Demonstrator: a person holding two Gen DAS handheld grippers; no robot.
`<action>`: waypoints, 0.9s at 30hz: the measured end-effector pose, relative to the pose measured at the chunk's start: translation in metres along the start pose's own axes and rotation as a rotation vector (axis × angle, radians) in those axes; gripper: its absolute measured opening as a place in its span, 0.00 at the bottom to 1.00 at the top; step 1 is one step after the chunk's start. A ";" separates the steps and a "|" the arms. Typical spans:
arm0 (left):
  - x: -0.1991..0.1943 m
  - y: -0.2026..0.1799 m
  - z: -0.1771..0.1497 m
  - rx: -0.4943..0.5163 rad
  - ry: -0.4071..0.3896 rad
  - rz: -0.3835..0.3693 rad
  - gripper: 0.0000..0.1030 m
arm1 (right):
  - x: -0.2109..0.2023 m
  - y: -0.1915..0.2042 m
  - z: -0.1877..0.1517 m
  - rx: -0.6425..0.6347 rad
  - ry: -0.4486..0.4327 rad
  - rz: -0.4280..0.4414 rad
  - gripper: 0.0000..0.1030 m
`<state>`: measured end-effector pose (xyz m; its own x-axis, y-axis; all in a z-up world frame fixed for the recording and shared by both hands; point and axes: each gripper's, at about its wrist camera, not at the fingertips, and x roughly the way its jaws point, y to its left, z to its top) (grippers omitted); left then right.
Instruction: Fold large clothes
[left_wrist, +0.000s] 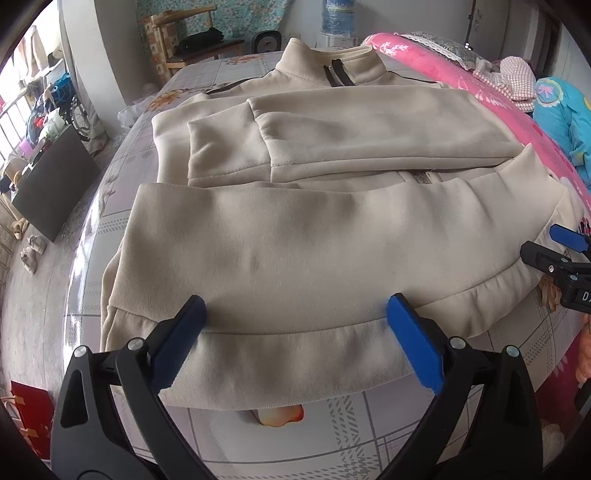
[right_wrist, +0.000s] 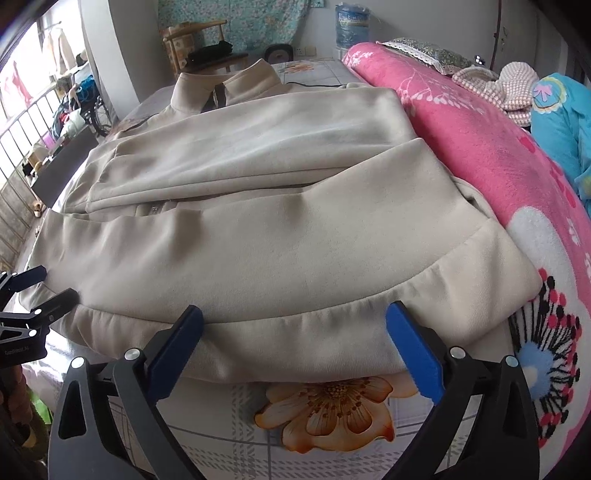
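Beige jacket (left_wrist: 295, 236) lies flat on the bed (right_wrist: 332, 443), sleeves crossed; left hand-held gripper (left_wrist: 295, 332) and right hand-held gripper (right_wrist: 295, 332) both gape empty, hem band between each one's fingers, likely staging the bottom-up fold.

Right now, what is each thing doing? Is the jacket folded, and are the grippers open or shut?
Beige jacket: lying flat on the bed, sleeves folded across the chest, bottom part folded up, not held.
Jacket zipper: closed at the collar.
Left gripper: open, over the jacket's near edge.
Right gripper: open, over the jacket's near edge.
Pink blanket: bunched up beside the jacket.
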<state>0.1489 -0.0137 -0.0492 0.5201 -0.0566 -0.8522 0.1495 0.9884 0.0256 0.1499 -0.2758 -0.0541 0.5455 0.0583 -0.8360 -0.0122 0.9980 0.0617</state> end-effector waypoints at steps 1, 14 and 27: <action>0.000 0.000 0.000 -0.006 0.002 0.003 0.92 | 0.000 0.001 0.000 -0.005 0.000 -0.005 0.94; -0.001 -0.001 0.000 -0.040 0.020 0.017 0.92 | -0.014 0.001 0.021 0.054 0.012 0.062 0.94; -0.001 0.000 0.000 -0.041 0.020 0.018 0.92 | 0.024 0.020 0.034 -0.012 0.087 0.006 0.94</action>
<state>0.1485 -0.0136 -0.0486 0.5053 -0.0367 -0.8622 0.1057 0.9942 0.0196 0.1908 -0.2549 -0.0544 0.4706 0.0652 -0.8799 -0.0258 0.9979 0.0602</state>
